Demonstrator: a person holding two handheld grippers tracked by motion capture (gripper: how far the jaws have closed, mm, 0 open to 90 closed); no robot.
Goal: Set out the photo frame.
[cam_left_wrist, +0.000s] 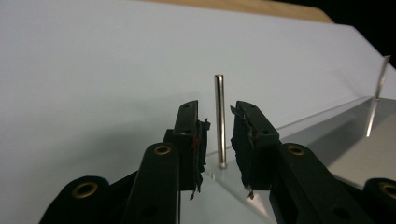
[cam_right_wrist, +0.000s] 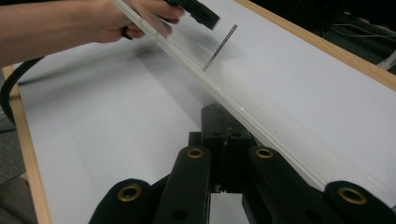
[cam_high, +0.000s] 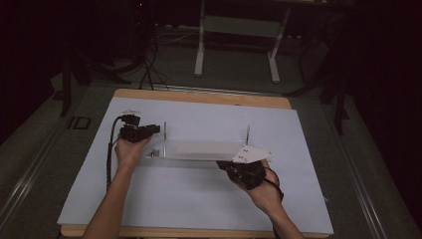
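My left gripper (cam_left_wrist: 219, 140) has its jaws apart, one on each side of a thin upright metal pin (cam_left_wrist: 219, 119), with a clear gap to either pad, so nothing is gripped yet. That pin stands in the near-left corner of a clear acrylic base plate (cam_left_wrist: 327, 126), which lies flat on the white sheet (cam_left_wrist: 93, 70) covering the table; a second pin (cam_left_wrist: 379, 93) rises at the plate's far end. My right gripper (cam_right_wrist: 226, 130) has its jaws pressed together at the plate's near edge (cam_right_wrist: 261, 126); I think they are nipping that edge to steady it, though the clear plastic is hard to read from this angle and they may only be resting against it. From the high view the left gripper (cam_high: 149, 130) sits at the left pin (cam_high: 164, 133) and the right gripper (cam_high: 226, 167) at the plate's front right, below the other pin (cam_high: 247, 134). I judge the step to be taking hold of the left pin while the plate is braced. Next I'd need a gentle, centred close on the pin's shaft without tilting it. The plate carries nothing but its two pins.
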